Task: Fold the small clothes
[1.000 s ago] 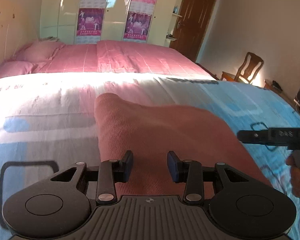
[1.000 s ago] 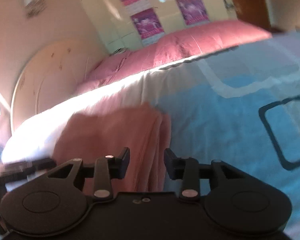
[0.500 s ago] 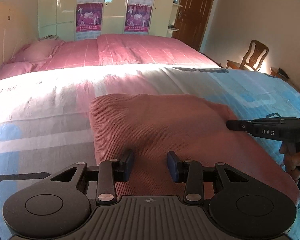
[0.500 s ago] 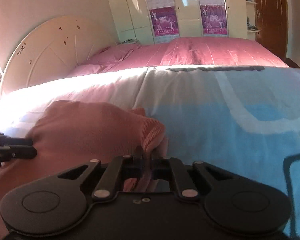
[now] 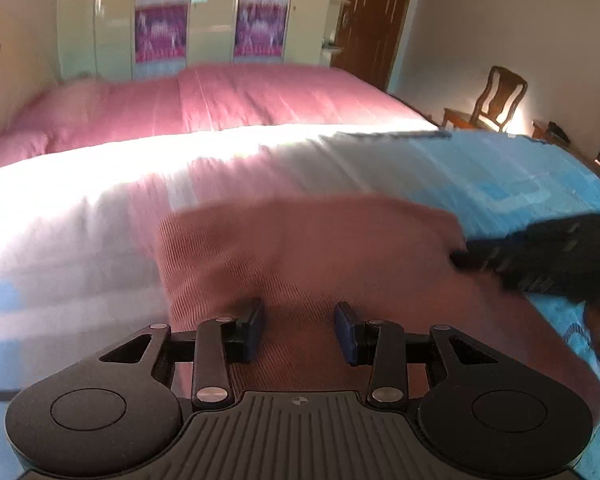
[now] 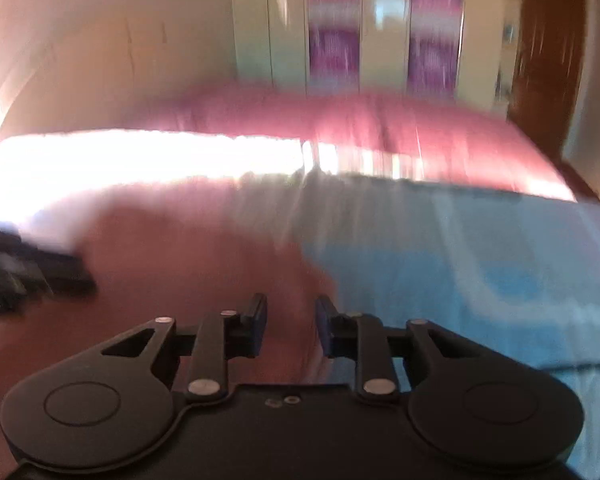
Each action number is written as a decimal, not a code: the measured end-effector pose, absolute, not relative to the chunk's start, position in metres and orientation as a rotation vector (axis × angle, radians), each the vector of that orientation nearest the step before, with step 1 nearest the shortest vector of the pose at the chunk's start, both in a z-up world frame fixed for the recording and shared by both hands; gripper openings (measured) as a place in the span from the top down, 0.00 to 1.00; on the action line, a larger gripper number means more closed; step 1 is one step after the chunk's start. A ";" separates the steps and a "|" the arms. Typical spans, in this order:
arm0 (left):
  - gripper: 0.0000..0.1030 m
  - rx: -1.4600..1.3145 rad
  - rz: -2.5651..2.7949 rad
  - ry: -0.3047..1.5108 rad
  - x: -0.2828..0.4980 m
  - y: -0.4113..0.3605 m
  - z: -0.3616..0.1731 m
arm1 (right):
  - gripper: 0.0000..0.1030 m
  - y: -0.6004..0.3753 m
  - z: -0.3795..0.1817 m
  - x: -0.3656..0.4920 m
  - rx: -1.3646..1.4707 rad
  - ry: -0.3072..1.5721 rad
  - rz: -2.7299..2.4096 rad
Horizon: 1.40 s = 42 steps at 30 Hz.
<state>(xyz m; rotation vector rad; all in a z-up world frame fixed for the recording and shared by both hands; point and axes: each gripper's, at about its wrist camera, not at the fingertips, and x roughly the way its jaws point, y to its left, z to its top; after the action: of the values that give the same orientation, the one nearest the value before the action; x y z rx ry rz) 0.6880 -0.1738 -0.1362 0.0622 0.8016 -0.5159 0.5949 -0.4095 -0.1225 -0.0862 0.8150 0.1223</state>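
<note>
Blue-and-white bedspread (image 5: 500, 176), pink garment (image 5: 300, 248), left claw (image 5: 299, 330) and right claw (image 6: 291, 326) narrowly parted, empty.

Ribbed dusty-pink garment (image 5: 300, 248); bedspread (image 5: 520, 184) blue w/ white & pink blocks; pink quilt (image 5: 260, 100) at 12; cream wardrobe (image 5: 204, 12) w/ 2 purple posters; grippers black, blue pads.
</note>
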 end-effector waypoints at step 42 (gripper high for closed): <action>0.62 0.163 -0.349 0.804 0.497 -0.146 -0.134 | 0.81 -0.370 -0.124 0.447 -0.167 0.839 0.261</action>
<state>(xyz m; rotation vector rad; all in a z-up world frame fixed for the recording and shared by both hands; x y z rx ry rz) 0.4967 -0.1465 -0.1336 0.1632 0.8040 -0.3489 0.4465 -0.3705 -0.1243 -0.1672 0.8385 0.2613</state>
